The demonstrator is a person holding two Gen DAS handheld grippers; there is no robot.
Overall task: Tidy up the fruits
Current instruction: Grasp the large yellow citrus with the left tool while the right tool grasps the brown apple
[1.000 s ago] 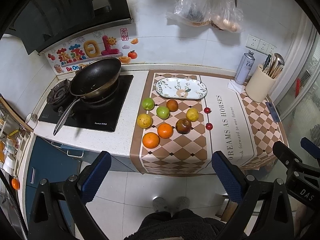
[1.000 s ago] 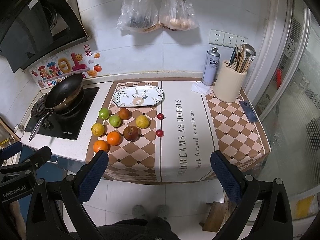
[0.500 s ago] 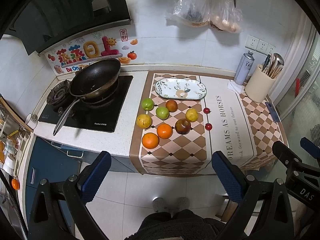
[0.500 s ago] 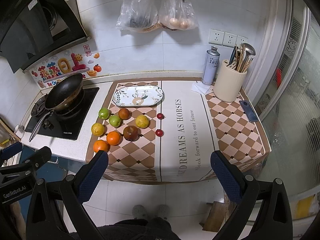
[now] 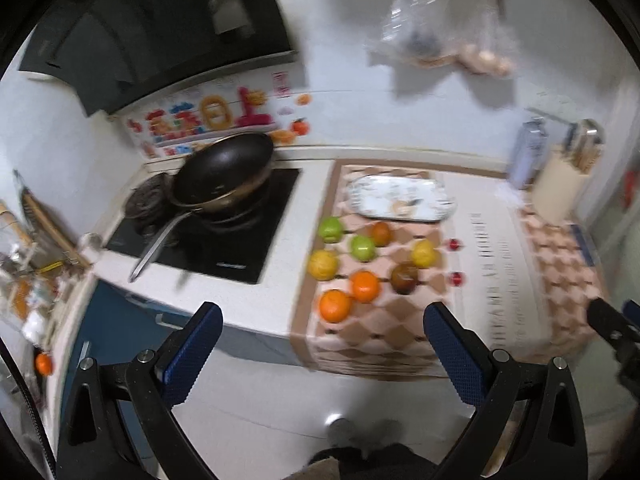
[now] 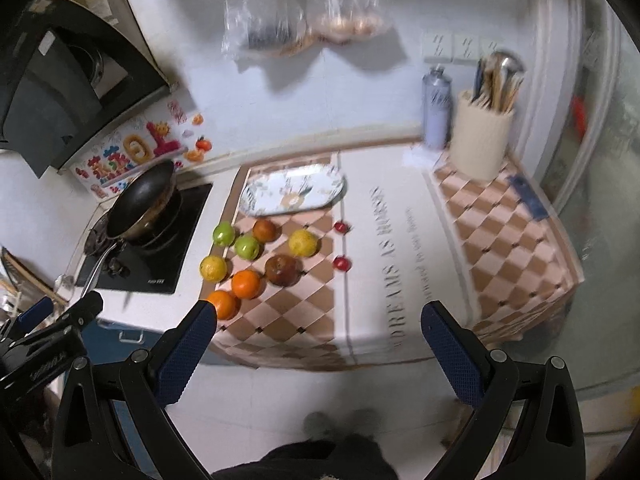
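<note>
Hovering off the counter edge, left gripper jaws wide apart, holding nothing, right gripper likewise spread and bare, fruits clustered on checkered mat, just below patterned tray, frames blurred.

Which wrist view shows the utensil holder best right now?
The right wrist view: the cream utensil holder stands whole by the spray can, its utensils sticking out the top, only mildly blurred. In the left wrist view the holder sits near the right edge, smaller and heavily smeared.
</note>
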